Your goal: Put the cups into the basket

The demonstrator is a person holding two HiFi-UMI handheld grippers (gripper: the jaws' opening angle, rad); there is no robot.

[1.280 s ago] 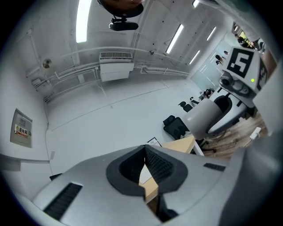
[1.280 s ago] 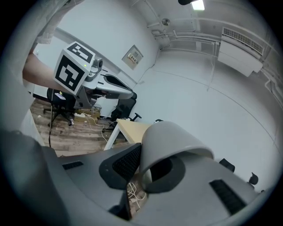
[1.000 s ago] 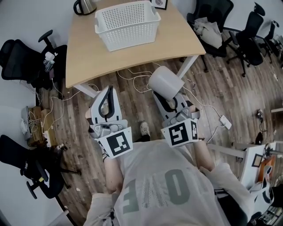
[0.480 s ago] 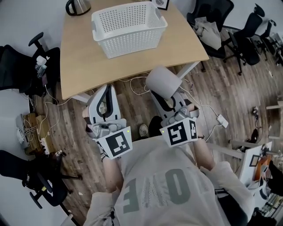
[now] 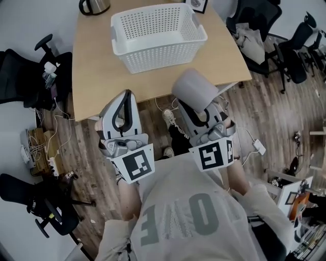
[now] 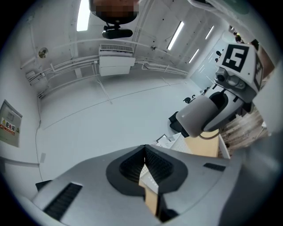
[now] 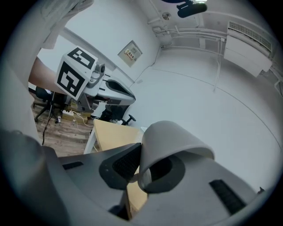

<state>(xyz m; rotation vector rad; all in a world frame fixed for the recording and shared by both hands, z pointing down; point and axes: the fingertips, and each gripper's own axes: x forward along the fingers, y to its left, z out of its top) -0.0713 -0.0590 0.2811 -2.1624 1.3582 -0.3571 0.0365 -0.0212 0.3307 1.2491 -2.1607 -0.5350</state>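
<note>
A white perforated basket (image 5: 158,35) stands on the wooden table (image 5: 97,71). My right gripper (image 5: 197,104) is shut on a pale grey cup (image 5: 192,88), held at the table's near edge, just short of the basket. In the right gripper view the cup (image 7: 170,141) sits tilted between the jaws, mouth towards the camera. My left gripper (image 5: 126,97) is shut with nothing in it, beside the right one at the table's front edge. From the left gripper view, the cup (image 6: 201,117) shows off to the right.
A dark kettle (image 5: 94,5) and a small picture frame (image 5: 197,4) stand at the table's far edge. Office chairs sit to the left (image 5: 23,61) and right (image 5: 265,30). Cables and a power strip (image 5: 51,165) lie on the wooden floor.
Both grippers have moved forward towards the table. The cup now reaches the table's front edge, closer to the basket. The left gripper stays shut and empty.
</note>
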